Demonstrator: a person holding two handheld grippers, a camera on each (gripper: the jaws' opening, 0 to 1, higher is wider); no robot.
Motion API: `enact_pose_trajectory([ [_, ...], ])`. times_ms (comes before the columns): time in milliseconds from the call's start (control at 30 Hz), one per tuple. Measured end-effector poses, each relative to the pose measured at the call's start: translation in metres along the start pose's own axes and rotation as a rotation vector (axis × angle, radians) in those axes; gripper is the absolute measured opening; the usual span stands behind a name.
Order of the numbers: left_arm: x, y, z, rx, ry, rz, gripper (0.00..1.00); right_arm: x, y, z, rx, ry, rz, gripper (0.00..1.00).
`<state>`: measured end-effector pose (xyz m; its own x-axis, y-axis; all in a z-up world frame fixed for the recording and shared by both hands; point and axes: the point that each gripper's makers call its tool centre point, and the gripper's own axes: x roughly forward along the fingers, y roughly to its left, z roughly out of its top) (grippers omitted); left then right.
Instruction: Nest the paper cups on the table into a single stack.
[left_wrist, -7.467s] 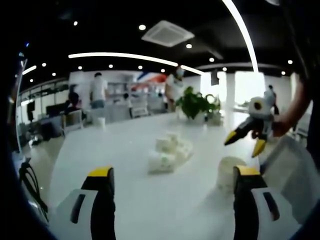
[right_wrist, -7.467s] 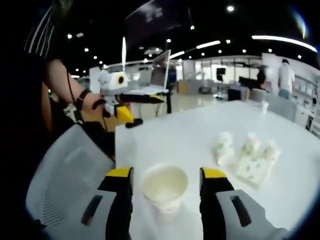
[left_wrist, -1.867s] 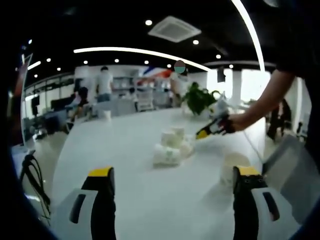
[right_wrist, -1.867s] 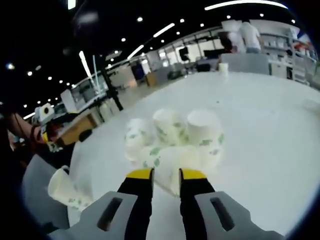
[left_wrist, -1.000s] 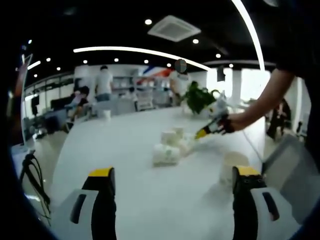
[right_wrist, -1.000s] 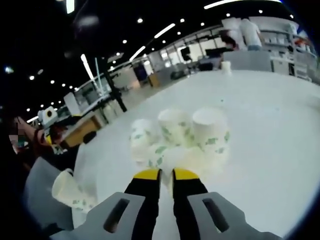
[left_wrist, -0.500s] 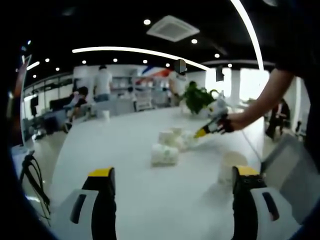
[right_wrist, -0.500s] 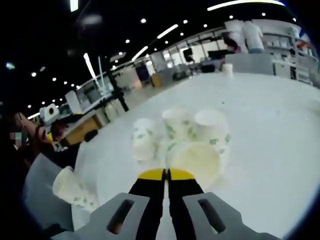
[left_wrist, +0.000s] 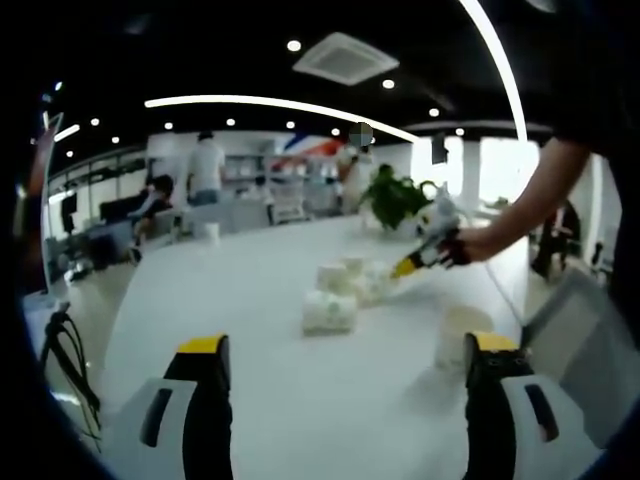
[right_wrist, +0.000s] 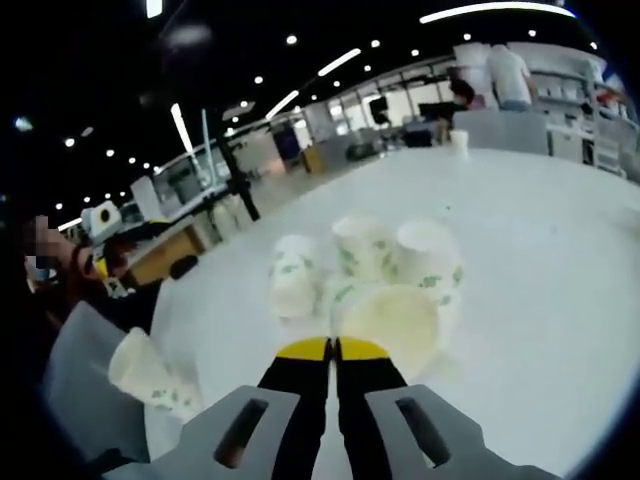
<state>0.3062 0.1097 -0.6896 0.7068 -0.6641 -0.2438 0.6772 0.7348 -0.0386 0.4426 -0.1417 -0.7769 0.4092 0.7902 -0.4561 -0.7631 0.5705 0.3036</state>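
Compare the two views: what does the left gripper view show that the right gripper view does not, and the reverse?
Left gripper view: its own open jaws, a potted plant, and the person's arm reaching the right gripper to the cups.

Right gripper view: its jaws closed on the rim of a tilted cup, its mouth toward the camera.

Shared: the white table, the cluster of paper cups and one lone cup near the person.

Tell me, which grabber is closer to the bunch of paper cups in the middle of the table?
The right gripper. Its shut jaws sit right at the bunch of cups, pinching one cup's rim. The left gripper hangs open far back from them, near the single cup.
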Motion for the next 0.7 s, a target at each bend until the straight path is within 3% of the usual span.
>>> enact_pose_trajectory([
  [433, 0.0, 0.0, 0.005, 0.002, -0.013, 0.002, 0.95, -0.012, 0.009, 0.009, -0.041, 0.019, 0.001, 0.0],
  [700, 0.002, -0.004, 0.007, 0.005, -0.016, -0.007, 0.95, -0.022, 0.027, 0.021, -0.066, 0.004, 0.021, 0.0],
])
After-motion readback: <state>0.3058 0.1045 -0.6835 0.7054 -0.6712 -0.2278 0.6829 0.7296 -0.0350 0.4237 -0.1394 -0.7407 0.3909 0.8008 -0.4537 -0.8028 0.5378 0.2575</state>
